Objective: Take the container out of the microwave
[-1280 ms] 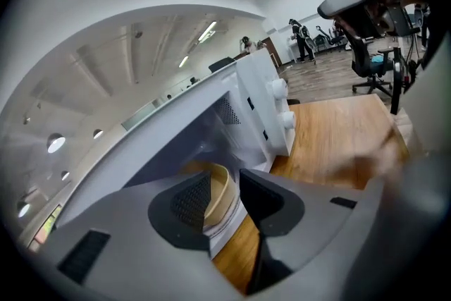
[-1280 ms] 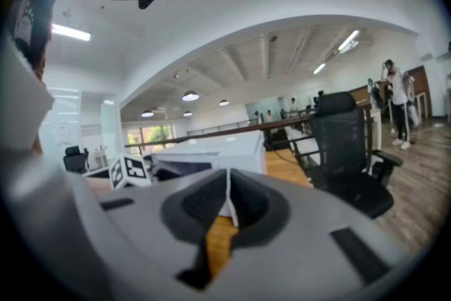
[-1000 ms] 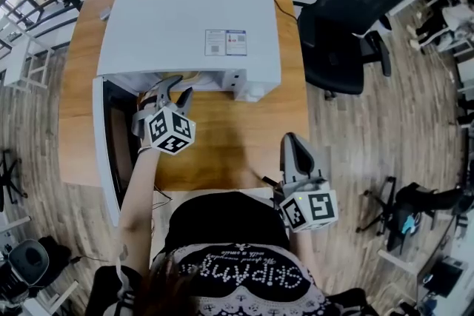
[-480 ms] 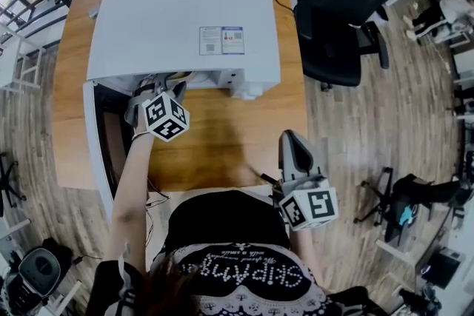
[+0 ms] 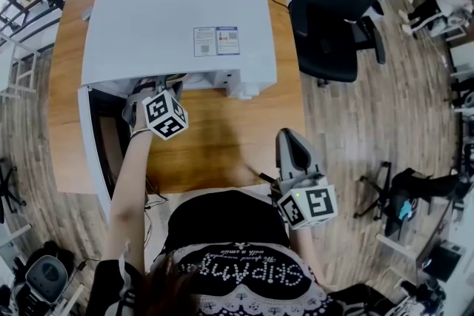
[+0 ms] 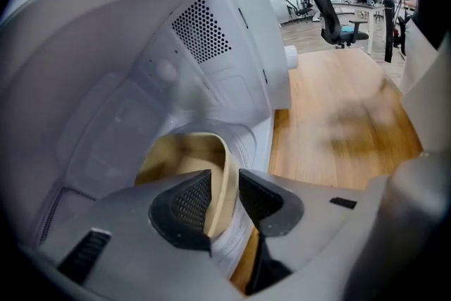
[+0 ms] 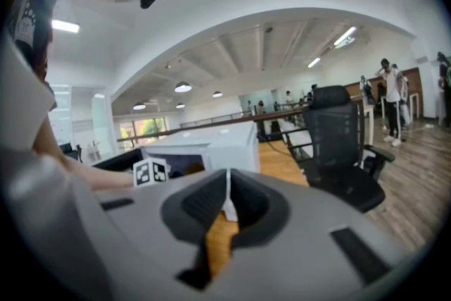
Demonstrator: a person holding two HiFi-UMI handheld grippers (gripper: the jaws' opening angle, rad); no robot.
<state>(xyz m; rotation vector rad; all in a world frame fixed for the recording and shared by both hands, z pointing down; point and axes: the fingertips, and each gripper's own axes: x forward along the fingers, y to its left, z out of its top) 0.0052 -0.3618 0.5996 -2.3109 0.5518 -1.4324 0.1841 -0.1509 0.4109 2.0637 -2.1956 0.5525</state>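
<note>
Container [image 6: 182, 157] inside microwave [image 6: 134, 46], its wall between fingers [image 6: 187, 204] of left gripper [image 6: 225, 183], just closing, unclamped; right gripper [image 7: 227, 188] closed.

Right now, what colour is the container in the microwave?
Pale tan; container shows best in left gripper view.

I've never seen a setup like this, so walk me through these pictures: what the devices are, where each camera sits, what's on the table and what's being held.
There is no robot here: a person holds a hand-held gripper in each hand. The head view looks down from a camera on the person's head. The other two views ride on the grippers and look along their jaws. On the wooden table stands a white microwave, its door swung open. The left hand-held gripper reaches inside. Its jaws have just been closing and straddle the wall of a tan container, but a gap shows on one side, so it is not clamped yet. The right hand-held gripper is near the person's body, jaws together and empty.
</note>
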